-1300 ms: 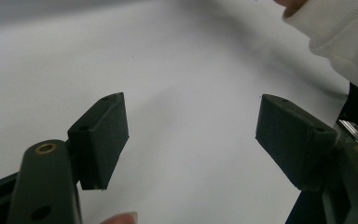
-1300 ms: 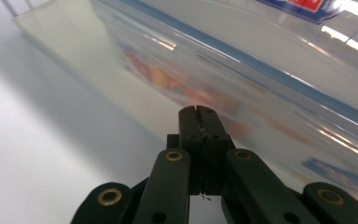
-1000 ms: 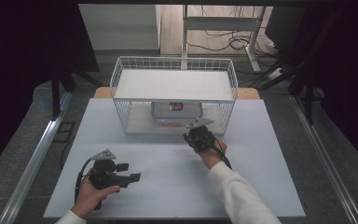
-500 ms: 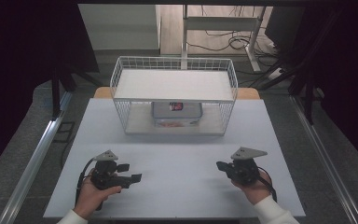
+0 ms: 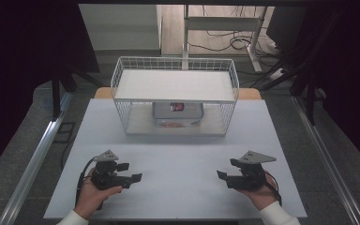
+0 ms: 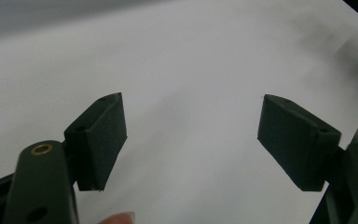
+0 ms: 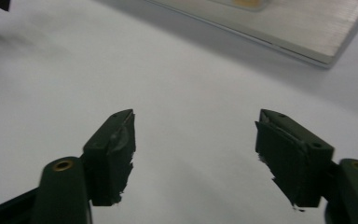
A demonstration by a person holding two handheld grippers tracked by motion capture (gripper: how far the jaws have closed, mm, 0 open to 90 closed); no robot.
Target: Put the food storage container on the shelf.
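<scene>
Both my claws low over the white tabletop (image 5: 178,154) now, near my edge of it. Left black two-jaw gripper (image 5: 130,172) sits in my left hand (image 5: 90,197), front-left part of the table, jaws pointing toward the middle. Left gripper view: its jaws stand wide apart, nothing btwn them, just bare white surface below, and a fingertip (image 6: 116,218) peeks in at the bottom edge.

Right black two-jaw gripper (image 5: 226,169) in my right hand (image 5: 262,194), front-right part of the table, jaws aimed back toward the left one; the two are well apart. Its jaws have just been opening and now gape wide, empty, nothing pinched. Right gripper view (image 7: 193,158): pads look scuffed and ragged at the edges, white table under them.

The thing nearest to the work: clear plastic lidded box with a red label (image 5: 177,113) sits on the lower shelf of the white wire two-tier rack (image 5: 175,101), at the far side of the table, roughly centred. It's well away from both claws, neither touching it. Reddish contents show through the box wall, can't tell what. Rack's upper shelf is a flat white board
</scene>
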